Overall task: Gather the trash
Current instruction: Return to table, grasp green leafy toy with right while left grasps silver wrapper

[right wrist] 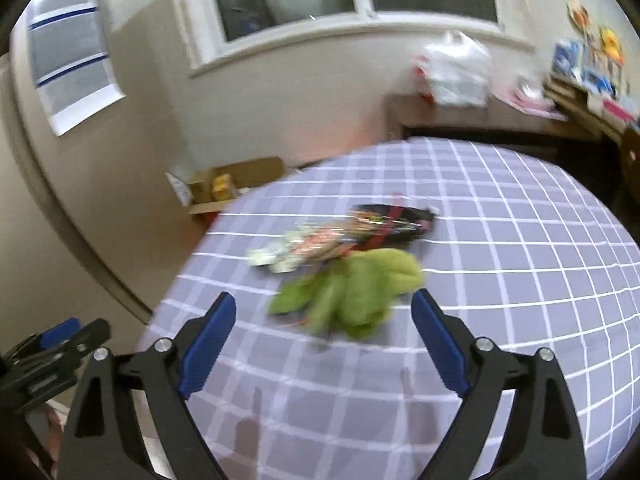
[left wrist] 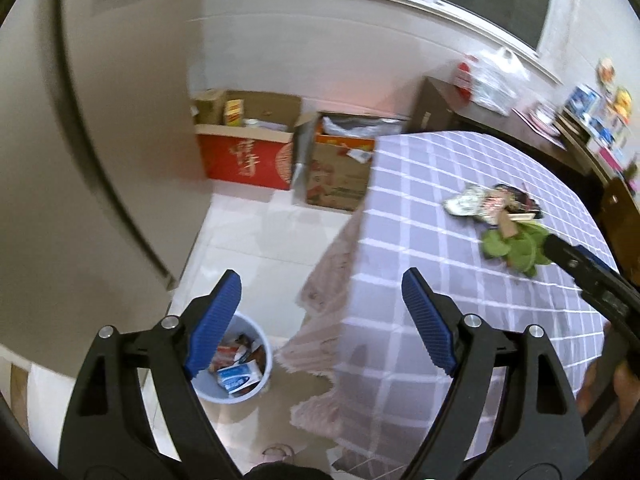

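A pile of trash lies on the checked tablecloth (right wrist: 500, 280): green leafy scraps (right wrist: 352, 296), a dark snack wrapper (right wrist: 396, 220) and a pale crumpled wrapper (right wrist: 280, 256). My right gripper (right wrist: 324, 320) is open and empty, just above and in front of the green scraps. In the left wrist view the green scraps (left wrist: 516, 248) and wrappers (left wrist: 492, 204) lie at the right, with the right gripper (left wrist: 560, 256) beside them. My left gripper (left wrist: 322, 300) is open and empty, over the table's left edge and above a white bin (left wrist: 236, 368) on the floor that holds trash.
Open cardboard boxes (left wrist: 248, 148) stand on the tiled floor against the far wall. A dark sideboard (left wrist: 480, 120) behind the table carries a white plastic bag (right wrist: 456, 68) and small items. The tablecloth's fringe (left wrist: 320, 320) hangs down beside the bin.
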`<control>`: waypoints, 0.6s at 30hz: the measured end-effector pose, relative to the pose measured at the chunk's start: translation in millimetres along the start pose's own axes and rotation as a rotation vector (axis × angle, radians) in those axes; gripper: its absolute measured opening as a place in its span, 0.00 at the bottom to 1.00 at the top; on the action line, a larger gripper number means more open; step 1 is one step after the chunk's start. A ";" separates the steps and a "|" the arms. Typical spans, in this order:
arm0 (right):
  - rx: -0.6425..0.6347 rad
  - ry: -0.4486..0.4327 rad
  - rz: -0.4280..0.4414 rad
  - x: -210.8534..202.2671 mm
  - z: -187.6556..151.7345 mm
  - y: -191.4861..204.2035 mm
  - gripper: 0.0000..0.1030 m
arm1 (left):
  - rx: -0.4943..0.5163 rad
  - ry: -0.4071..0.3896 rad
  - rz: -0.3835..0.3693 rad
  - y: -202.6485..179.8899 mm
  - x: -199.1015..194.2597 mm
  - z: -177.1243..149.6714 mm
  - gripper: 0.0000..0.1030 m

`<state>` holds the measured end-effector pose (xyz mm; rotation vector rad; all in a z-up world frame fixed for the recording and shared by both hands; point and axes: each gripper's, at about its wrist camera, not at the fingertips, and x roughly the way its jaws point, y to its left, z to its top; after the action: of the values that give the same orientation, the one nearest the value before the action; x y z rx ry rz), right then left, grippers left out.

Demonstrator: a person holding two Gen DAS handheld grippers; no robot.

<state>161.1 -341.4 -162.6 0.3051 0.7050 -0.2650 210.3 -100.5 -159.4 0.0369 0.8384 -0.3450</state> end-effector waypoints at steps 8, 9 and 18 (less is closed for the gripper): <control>-0.023 0.138 0.036 50.1 8.6 -25.5 0.61 | 0.147 0.025 -0.060 -66.1 33.5 23.5 0.79; -0.040 0.138 0.029 52.0 8.0 -25.5 0.47 | 0.166 0.028 -0.071 -73.7 39.5 26.1 0.79; 0.004 0.026 0.048 24.3 7.7 -41.0 0.14 | 0.181 0.027 -0.148 -107.6 78.6 53.8 0.79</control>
<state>169.6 -385.3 -180.9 0.3297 0.7220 -0.2173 263.9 -233.5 -169.8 0.1492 0.8368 -0.5603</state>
